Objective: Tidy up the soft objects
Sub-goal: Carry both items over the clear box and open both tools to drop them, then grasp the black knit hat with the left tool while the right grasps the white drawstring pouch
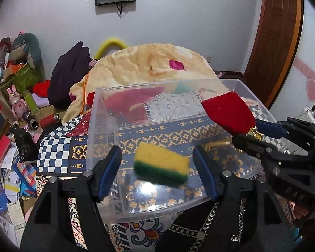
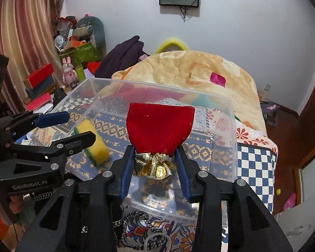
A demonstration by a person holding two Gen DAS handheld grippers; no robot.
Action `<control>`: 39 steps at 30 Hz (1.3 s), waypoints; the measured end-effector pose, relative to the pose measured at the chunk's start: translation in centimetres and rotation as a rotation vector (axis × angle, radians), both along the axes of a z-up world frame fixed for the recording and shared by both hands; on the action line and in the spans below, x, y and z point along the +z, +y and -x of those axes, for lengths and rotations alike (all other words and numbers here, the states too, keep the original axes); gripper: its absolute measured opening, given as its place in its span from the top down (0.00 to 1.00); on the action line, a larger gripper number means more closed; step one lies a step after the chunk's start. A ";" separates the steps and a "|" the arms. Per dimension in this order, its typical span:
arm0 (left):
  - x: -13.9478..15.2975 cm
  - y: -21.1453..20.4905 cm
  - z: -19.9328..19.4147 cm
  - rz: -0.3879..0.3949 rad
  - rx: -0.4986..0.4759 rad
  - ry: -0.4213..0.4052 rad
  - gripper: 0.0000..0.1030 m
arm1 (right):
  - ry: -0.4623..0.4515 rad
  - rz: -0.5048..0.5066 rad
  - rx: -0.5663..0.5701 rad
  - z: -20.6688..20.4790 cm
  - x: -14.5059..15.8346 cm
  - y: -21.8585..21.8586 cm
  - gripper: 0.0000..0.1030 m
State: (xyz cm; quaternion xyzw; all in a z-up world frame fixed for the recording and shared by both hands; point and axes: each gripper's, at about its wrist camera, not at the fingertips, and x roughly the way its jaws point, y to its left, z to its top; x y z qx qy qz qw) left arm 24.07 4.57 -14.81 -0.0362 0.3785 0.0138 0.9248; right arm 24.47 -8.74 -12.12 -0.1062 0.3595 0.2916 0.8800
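Observation:
A yellow and green sponge [image 1: 162, 163] is blurred inside the clear plastic bin [image 1: 107, 113], between and apart from the open fingers of my left gripper [image 1: 158, 159]. The sponge also shows in the right wrist view [image 2: 93, 141] in the bin [image 2: 231, 126]. My right gripper [image 2: 155, 159] is shut on the gold neck of a red velvet pouch [image 2: 159, 128] and holds it above the bin. In the left wrist view the pouch [image 1: 229, 111] and right gripper [image 1: 260, 134] hang over the bin's right side.
The bin stands on a patterned bedspread [image 1: 54, 153] on a bed. A tan blanket heap [image 1: 153, 63] and dark clothes [image 1: 71, 71] lie behind it. Boxes, toys and papers [image 1: 8, 138] crowd the left. A wooden door [image 1: 275, 35] is at the right.

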 end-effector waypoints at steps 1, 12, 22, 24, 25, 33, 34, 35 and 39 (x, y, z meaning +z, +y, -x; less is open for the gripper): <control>0.1 0.0 0.0 0.003 0.003 -0.002 0.26 | -0.004 -0.002 0.001 -0.1 0.1 -0.1 0.58; 2.2 0.5 2.4 0.031 0.002 -0.052 0.26 | -0.095 -0.068 0.002 2.3 2.9 -1.9 0.51; 6.0 0.4 7.7 0.004 -0.004 -0.187 0.16 | -0.205 -0.127 -0.032 6.2 5.1 -4.9 0.35; 6.1 0.4 8.8 -0.010 -0.005 -0.192 0.15 | -0.209 -0.125 -0.039 6.9 4.8 -5.3 0.34; 6.0 0.4 9.2 -0.014 -0.006 -0.192 0.15 | -0.207 -0.123 -0.041 7.0 4.7 -5.4 0.34; 3.9 0.1 11.1 0.000 -0.025 -0.137 0.14 | -0.134 -0.109 -0.063 8.3 1.8 -6.5 0.34; 3.6 -0.1 11.2 0.001 -0.031 -0.128 0.14 | -0.116 -0.104 -0.066 8.4 1.2 -6.7 0.33; 3.2 -0.4 11.3 -0.003 -0.037 -0.118 0.14 | -0.103 -0.099 -0.067 8.4 0.8 -6.8 0.33; 1.2 -1.8 11.2 -0.004 -0.067 -0.073 0.14 | -0.057 -0.085 -0.067 8.4 -0.8 -6.8 0.33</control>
